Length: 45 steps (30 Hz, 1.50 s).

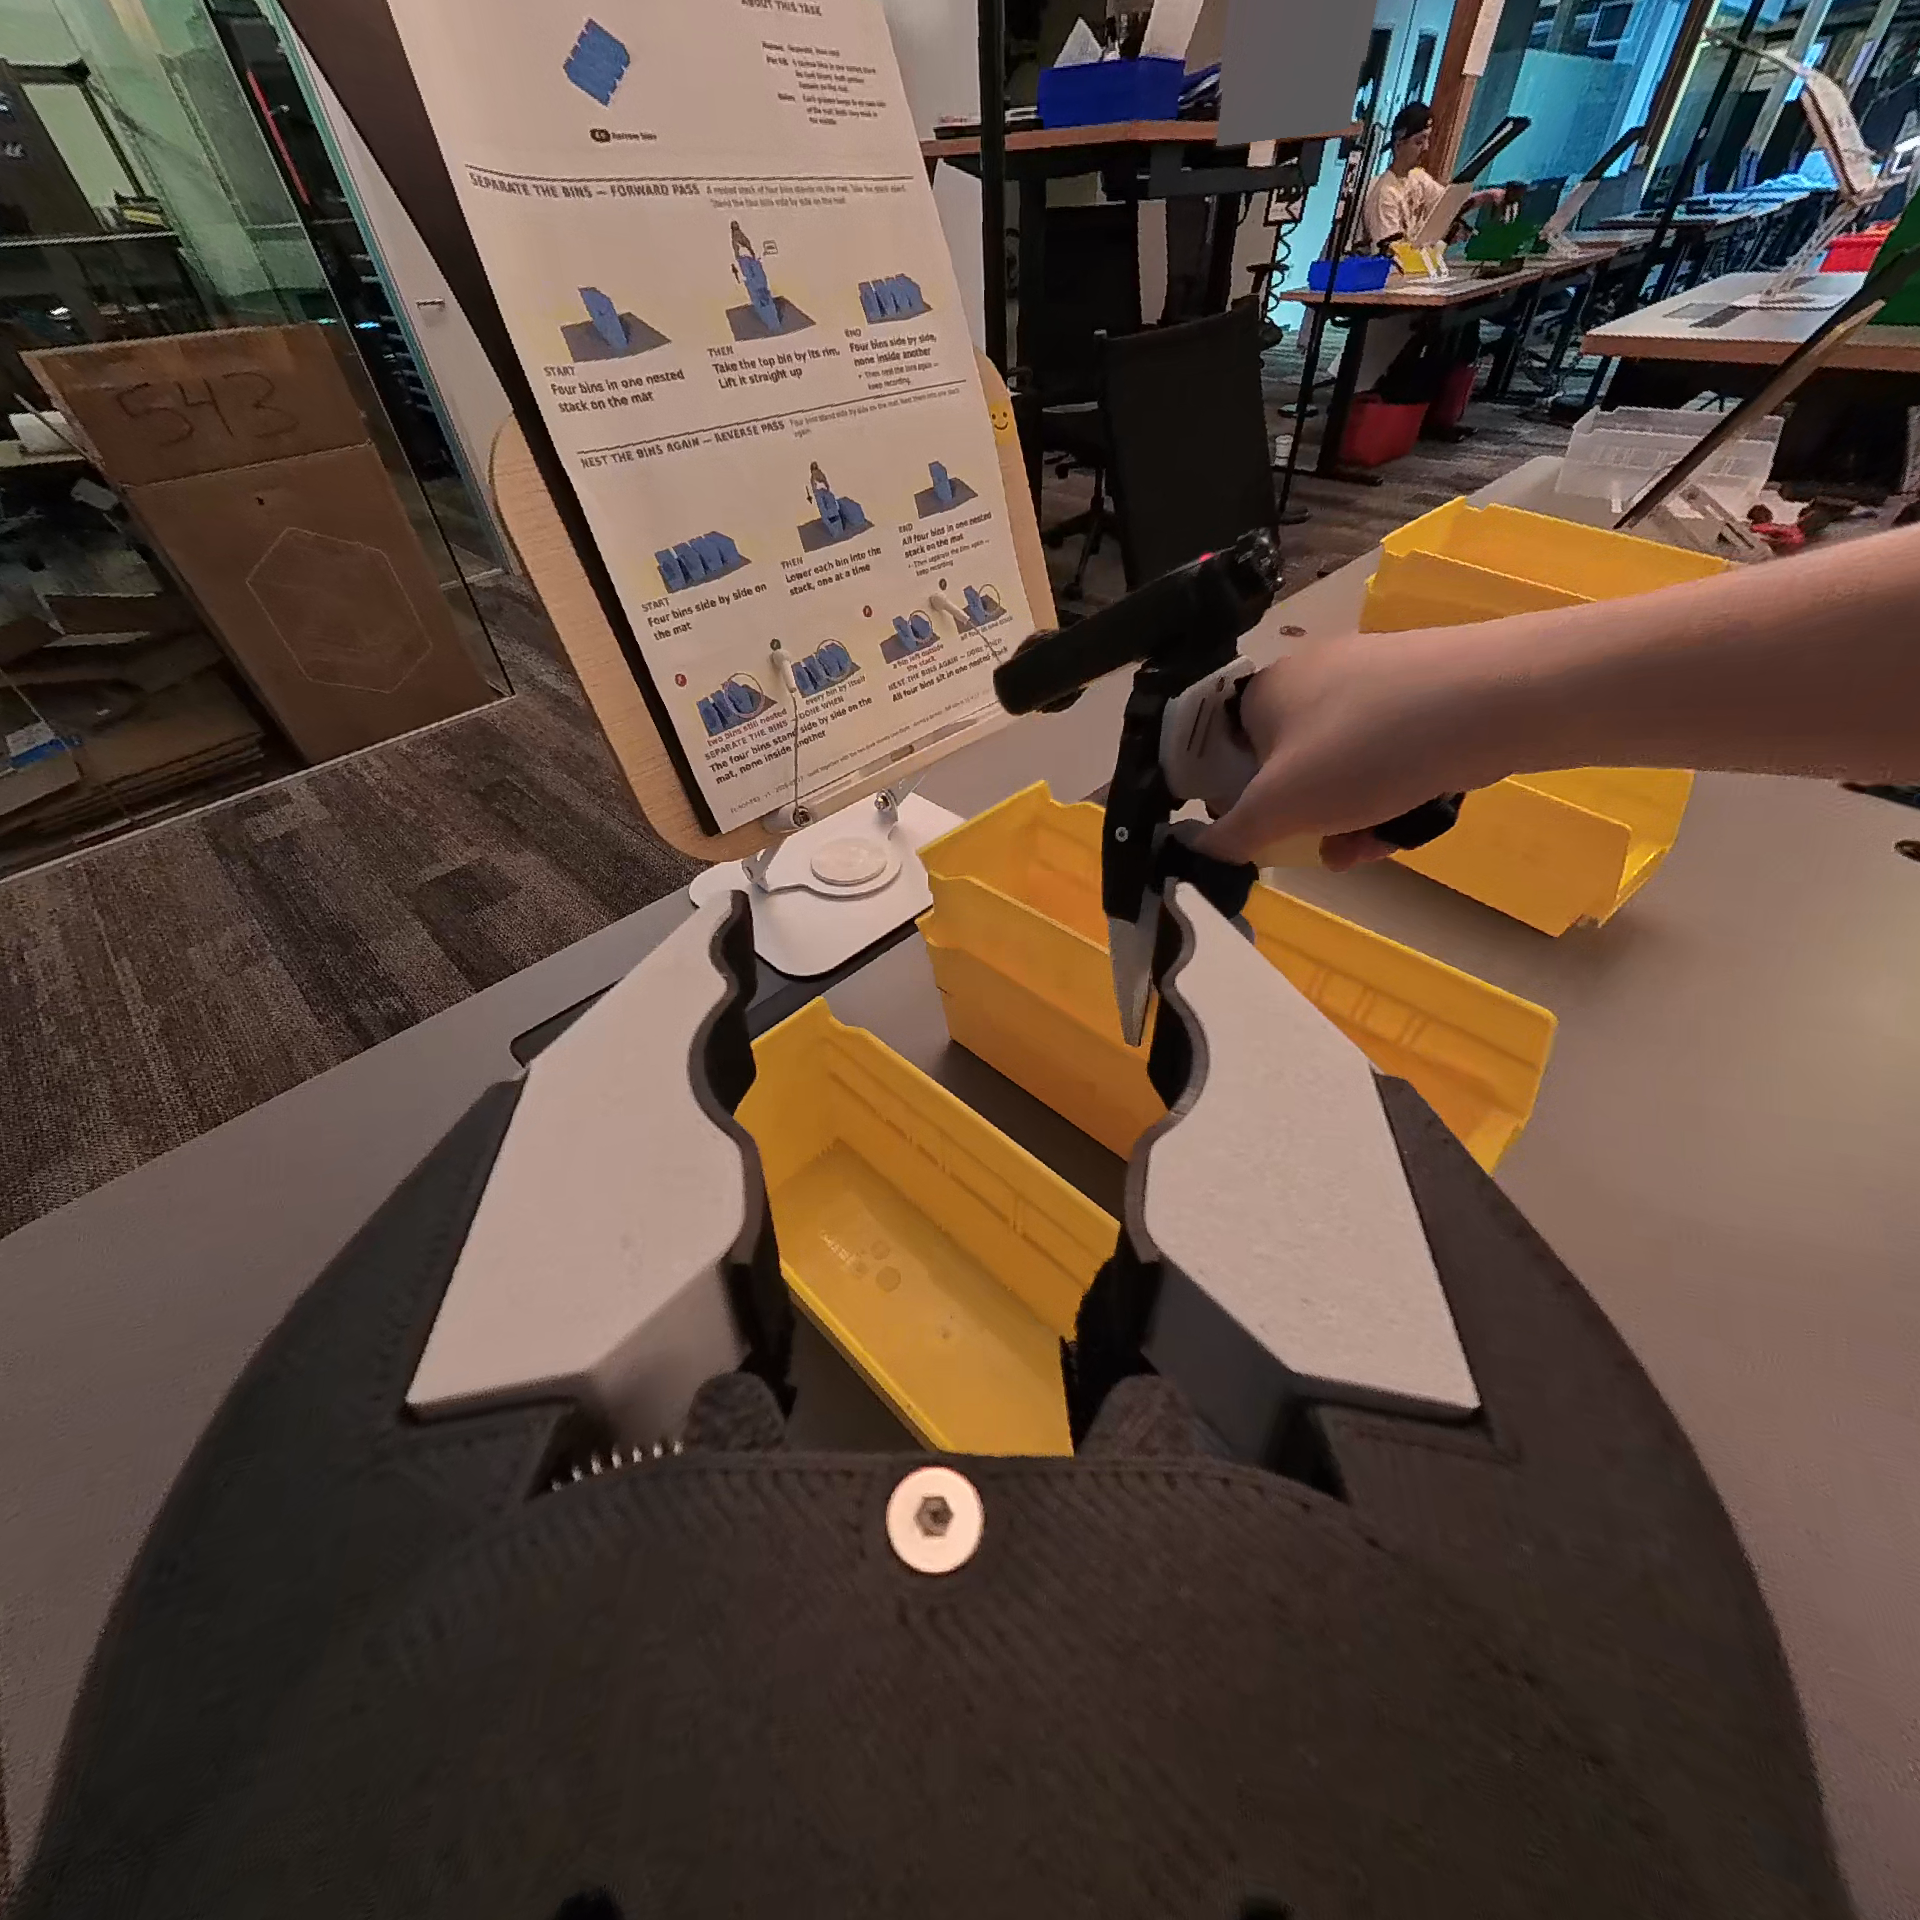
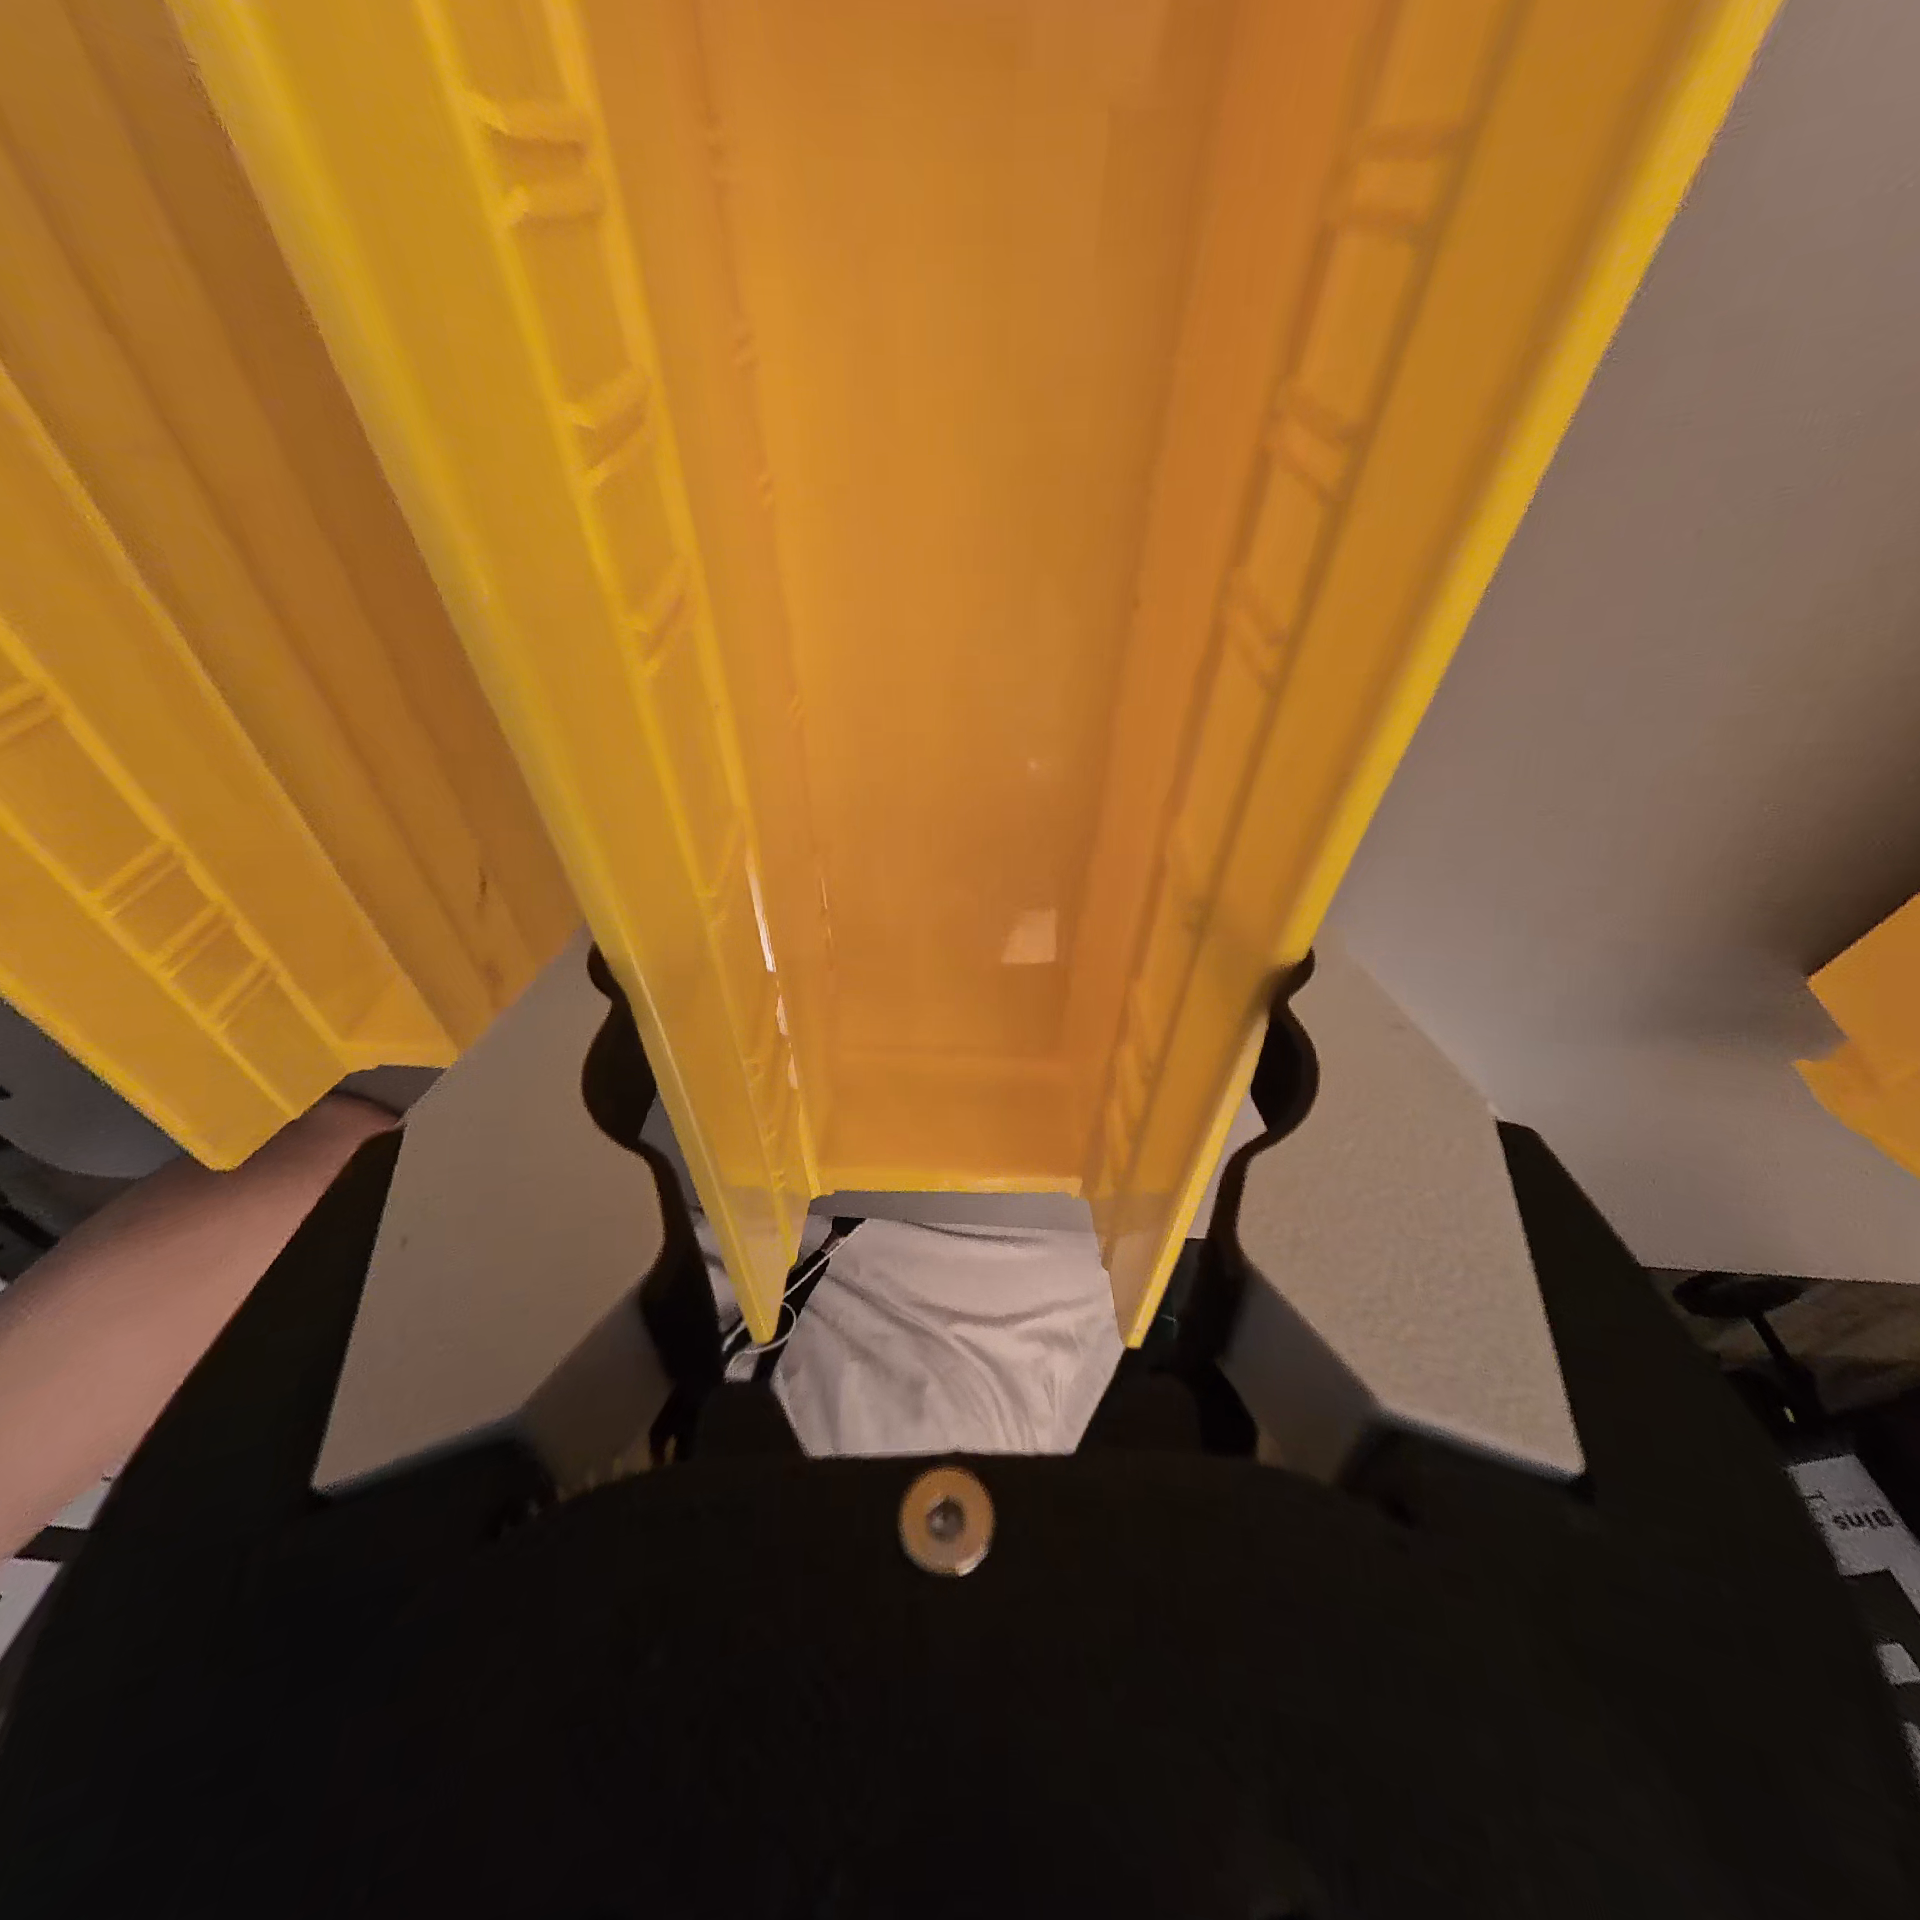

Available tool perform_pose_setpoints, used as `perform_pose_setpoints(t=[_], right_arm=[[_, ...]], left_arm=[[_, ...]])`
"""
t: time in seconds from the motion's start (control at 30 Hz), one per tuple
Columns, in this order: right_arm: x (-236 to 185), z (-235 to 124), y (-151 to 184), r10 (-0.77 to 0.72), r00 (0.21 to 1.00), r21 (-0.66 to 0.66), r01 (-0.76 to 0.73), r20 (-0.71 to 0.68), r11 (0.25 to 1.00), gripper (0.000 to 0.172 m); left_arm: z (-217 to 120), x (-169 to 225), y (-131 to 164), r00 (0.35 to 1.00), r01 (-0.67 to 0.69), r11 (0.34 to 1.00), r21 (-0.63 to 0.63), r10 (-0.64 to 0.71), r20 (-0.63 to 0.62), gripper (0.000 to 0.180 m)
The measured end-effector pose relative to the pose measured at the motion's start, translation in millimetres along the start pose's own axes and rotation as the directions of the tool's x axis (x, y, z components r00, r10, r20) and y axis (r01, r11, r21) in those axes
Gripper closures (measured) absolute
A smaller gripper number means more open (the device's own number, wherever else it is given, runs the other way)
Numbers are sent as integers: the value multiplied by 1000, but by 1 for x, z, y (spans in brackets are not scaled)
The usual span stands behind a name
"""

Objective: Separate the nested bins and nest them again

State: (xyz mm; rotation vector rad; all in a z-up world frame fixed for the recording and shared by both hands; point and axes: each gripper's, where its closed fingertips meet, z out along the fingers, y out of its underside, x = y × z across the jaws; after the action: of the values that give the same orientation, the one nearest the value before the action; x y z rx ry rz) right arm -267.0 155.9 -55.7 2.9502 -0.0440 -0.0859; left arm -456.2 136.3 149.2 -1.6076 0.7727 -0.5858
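Left claw [image 1: 951,914] hangs with its two grey fingers apart over a yellow bin [image 1: 914,1247]. That bin lies open side up on the dark mat [image 1: 894,997], straight below and between the fingers, and neither pad presses on it.

Just ahead of the left claw and a little to its right stands a second yellow bin [image 1: 1029,997]; a seam along its near wall suggests two nested together, though I can't be sure. A hand [image 1: 1340,758] reaches in from the right with the right claw [image 2: 951,966], pointing down at this bin.

From the right claw's own view, its jaws are spread wide and straddle that bin's width, one long rim just inside each fingertip [image 2: 1294,977]. Farther back a thin dark sliver shows between pad and rim on both sides, so it does not look clamped.

Another yellow bin [image 2: 260,727] lies close on the right claw's left, and a yellow corner [image 2: 1870,1049] shows far to its right.

Beyond the left claw, to the right on the grey table [image 1: 1714,1143], lie two more yellow bins [image 1: 1527,862], one behind the other [image 1: 1507,571]. An instruction sheet [image 1: 727,416] stands on a stand ahead and left.
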Motion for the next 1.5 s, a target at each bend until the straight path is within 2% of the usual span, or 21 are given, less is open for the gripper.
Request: perform_pose_setpoints(t=[0.17, 0.27, 0.4, 0.47, 0.5, 0.53, 0.6, 0.67, 0.77, 0.9, 1.0, 1.1, 1.23, 1.4, 1.5], right_arm=[[-1, 8, 2, -9, 1000, -33, 8, -13, 999, 45], [0, 0, 7, -39, 999, -54, 37, -29, 998, 43], [-3, -41, 19, -125, 992, -37, 124, -21, 992, 33], [9, -69, 17, -180, 984, 30, 180, -12, 983, 27], [20, -84, 9, -208, 978, 107, 207, -2, 973, 27], [45, -97, -1, -237, 970, 186, 242, -51, 952, 27], [121, -121, -24, -234, 939, 339, 312, -252, 887, 24], [207, -129, -30, -117, 919, 438, 287, -376, 852, 22], [288, -90, -11, 4, 963, 456, 125, -271, 881, 20], [338, -42, -1, 80, 978, 438, 13, -194, 899, 20], [350, -18, -3, 116, 984, 409, -51, -137, 911, 20], [366, -3, -4, 134, 973, 363, -57, -191, 930, 21], [376, 11, -7, 221, 964, 331, -163, -146, 929, 21], [378, 27, -14, 301, 953, 326, -272, -40, 905, 22], [379, 38, -11, 306, 951, 285, -284, -37, 916, 26]], left_arm=[[2, 4, 1, 1000, 8, 1000, -6, -8, -18, 104], [3, 5, 2, 1000, 0, 1000, -13, -1, -19, 104], [6, 8, 3, 1000, -9, 1000, -26, 8, -16, 103], [8, 10, 5, 1000, -17, 999, -36, 17, -17, 103], [9, 11, 5, 1000, -22, 999, -40, 21, -18, 102], [9, 12, 6, 999, -26, 999, -44, 26, -19, 102], [8, 14, 6, 999, -30, 999, -43, 29, -21, 102], [7, 14, 4, 999, -29, 999, -34, 28, -23, 102], [7, 14, 3, 999, -27, 999, -29, 26, -22, 102], [10, 9, 5, 1000, -20, 999, -40, 20, -9, 102], [13, 3, 9, 1000, -9, 998, -55, 10, 4, 101], [13, -1, 12, 1000, -3, 998, -65, 4, 14, 101], [13, -5, 11, 1000, 8, 998, -59, -7, 20, 102], [16, -10, 14, 999, 21, 997, -70, -20, 27, 102], [17, -10, 15, 999, 21, 997, -71, -19, 28, 102]])
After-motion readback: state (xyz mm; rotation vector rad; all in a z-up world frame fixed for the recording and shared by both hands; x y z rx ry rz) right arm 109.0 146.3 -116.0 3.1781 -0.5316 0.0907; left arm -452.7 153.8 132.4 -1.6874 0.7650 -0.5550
